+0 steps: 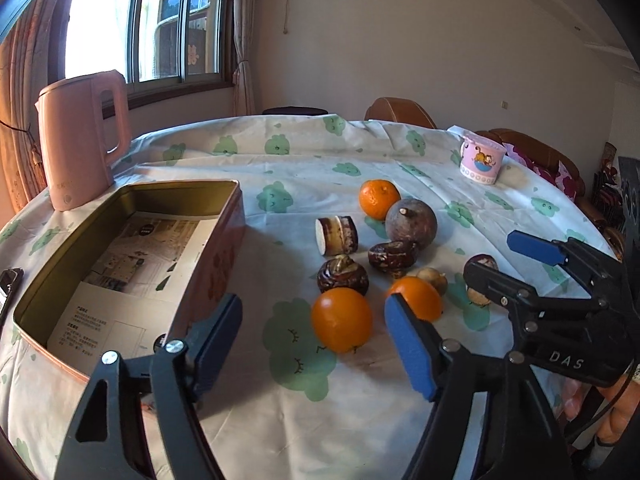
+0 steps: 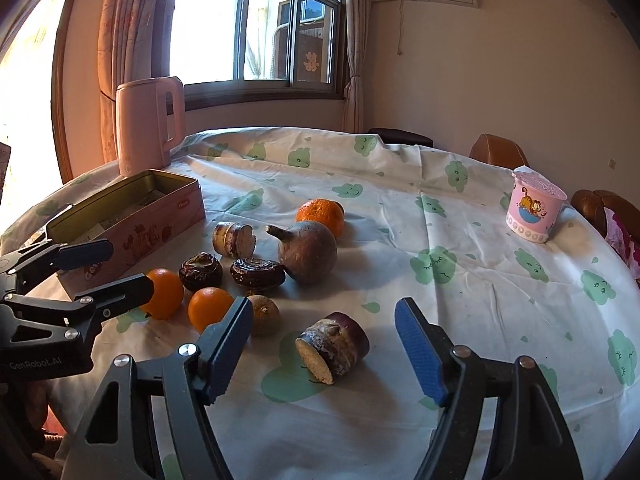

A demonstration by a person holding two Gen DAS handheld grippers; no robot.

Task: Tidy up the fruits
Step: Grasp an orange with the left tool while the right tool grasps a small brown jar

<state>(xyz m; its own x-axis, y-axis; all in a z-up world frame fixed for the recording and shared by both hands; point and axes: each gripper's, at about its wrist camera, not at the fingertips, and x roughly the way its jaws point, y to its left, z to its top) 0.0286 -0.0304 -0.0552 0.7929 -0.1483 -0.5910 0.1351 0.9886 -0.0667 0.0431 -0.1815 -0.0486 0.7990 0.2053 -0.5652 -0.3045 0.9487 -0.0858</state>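
Note:
My left gripper [image 1: 316, 340] is open, with a smooth orange [image 1: 342, 320] lying between its blue pads, untouched. A second orange [image 1: 416, 296], a mandarin [image 1: 378, 198], a round brown fruit [image 1: 412, 222], dark water chestnuts [image 1: 342, 276] and a cut stem piece [image 1: 336, 236] lie beyond on the cloth. An open pink tin [image 1: 224, 200] with paper inside stands to the left. My right gripper [image 2: 324, 350] is open around another cut stem piece [image 2: 332, 346], pads clear of it. In the right wrist view the left gripper [image 2: 108, 270] is beside the oranges [image 2: 164, 292].
A pink kettle [image 1: 80, 140] stands behind the tin near the window. A pink cartoon cup [image 1: 480, 160] sits at the far right of the round table [image 1: 280, 160], which has a green-patterned cloth. Brown chairs [image 1: 400, 112] ring the far edge.

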